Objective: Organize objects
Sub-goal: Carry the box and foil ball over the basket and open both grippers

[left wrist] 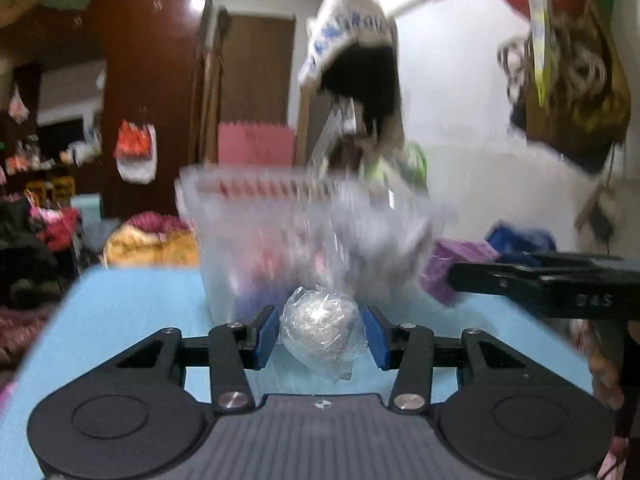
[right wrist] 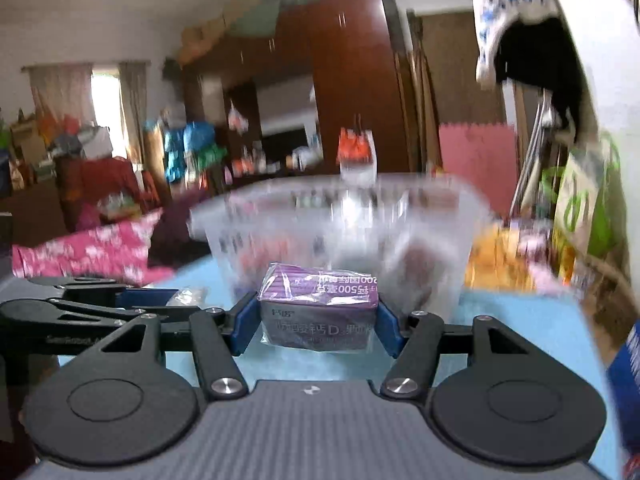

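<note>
My left gripper (left wrist: pixel 320 334) is shut on a silver ball wrapped in clear plastic (left wrist: pixel 320 326), held just above the light blue table (left wrist: pixel 132 300). My right gripper (right wrist: pixel 316 320) is shut on a purple medicine box in plastic wrap (right wrist: pixel 320 304). A clear plastic bin (left wrist: pixel 304 232) stands just beyond both, blurred by motion; it also shows in the right wrist view (right wrist: pixel 340 224). In the left wrist view the right gripper (left wrist: pixel 540 280) reaches in from the right with the purple box (left wrist: pixel 448 268). In the right wrist view the left gripper (right wrist: pixel 160 300) is at the left with the ball (right wrist: pixel 188 295).
A white and black cap (left wrist: pixel 352 40) hangs above the bin. A pink foam mat (left wrist: pixel 256 140) leans on the wall behind. Clothes and bags lie to the left (left wrist: pixel 148 240). An orange packet (right wrist: pixel 500 256) and a blue box (right wrist: pixel 632 360) lie at the right.
</note>
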